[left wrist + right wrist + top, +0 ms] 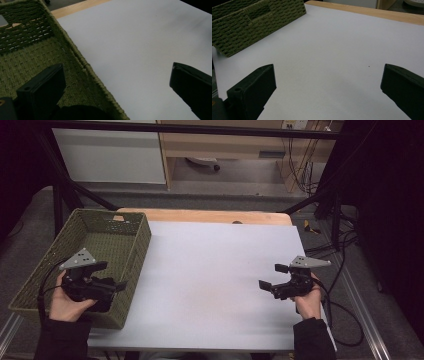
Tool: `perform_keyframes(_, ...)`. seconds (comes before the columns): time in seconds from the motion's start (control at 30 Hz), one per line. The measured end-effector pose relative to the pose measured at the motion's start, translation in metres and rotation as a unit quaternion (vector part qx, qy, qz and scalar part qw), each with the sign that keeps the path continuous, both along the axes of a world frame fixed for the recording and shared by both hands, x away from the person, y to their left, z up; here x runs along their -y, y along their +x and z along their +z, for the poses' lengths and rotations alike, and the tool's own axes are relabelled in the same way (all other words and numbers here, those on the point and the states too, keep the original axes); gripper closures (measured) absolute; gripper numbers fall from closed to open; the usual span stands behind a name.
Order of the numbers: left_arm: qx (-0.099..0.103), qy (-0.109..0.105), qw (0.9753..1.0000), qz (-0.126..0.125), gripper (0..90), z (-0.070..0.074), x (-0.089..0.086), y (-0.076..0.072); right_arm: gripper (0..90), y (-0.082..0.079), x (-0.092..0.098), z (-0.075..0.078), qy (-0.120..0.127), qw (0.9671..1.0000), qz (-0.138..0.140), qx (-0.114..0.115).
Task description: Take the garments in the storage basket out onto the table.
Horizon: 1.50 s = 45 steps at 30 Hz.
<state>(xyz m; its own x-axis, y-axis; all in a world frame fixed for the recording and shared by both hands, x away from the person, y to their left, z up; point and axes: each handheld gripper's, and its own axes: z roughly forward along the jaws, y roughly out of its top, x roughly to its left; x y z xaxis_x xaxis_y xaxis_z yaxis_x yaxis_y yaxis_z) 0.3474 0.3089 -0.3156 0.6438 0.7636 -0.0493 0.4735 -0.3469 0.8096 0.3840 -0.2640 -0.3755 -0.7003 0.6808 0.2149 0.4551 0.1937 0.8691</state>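
Holding: two hands, one hand-held gripper each, nothing between the jaws.
Left hand-held gripper [111, 276]: jaws apart, over the near end of the basket, one jaw above the basket's inside, the other above the white sheet.
Right hand-held gripper [273, 276]: jaws apart, above the surface [215, 285] at its right side.
Woven green basket [134, 251]: one, at the left edge; its near floor is hidden by the left hand [67, 302].
Surface: far wooden edge shows beyond the white sheet.
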Motion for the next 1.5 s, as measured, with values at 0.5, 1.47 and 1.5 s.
perform_keyframes(0.5, -0.026, 0.024, 0.9985, 0.042, 0.0, -0.007, -0.021, -0.002, 0.7, 0.001, -0.001, -0.001, -0.003, 1.0, -0.001, -0.005)
perform_keyframes(1.47, -0.095, 0.09, 0.9876, 0.088, 3.6, -0.031, -0.035, 0.004, 0.7, 0.001, -0.001, -0.002, -0.009, 0.9999, -0.001, -0.007)
perform_keyframes(1.5, -0.098, 0.091, 0.987, 0.089, 4.0, -0.033, -0.035, 0.004, 0.7, 0.001, -0.001, -0.002, -0.009, 0.9999, -0.001, -0.007)
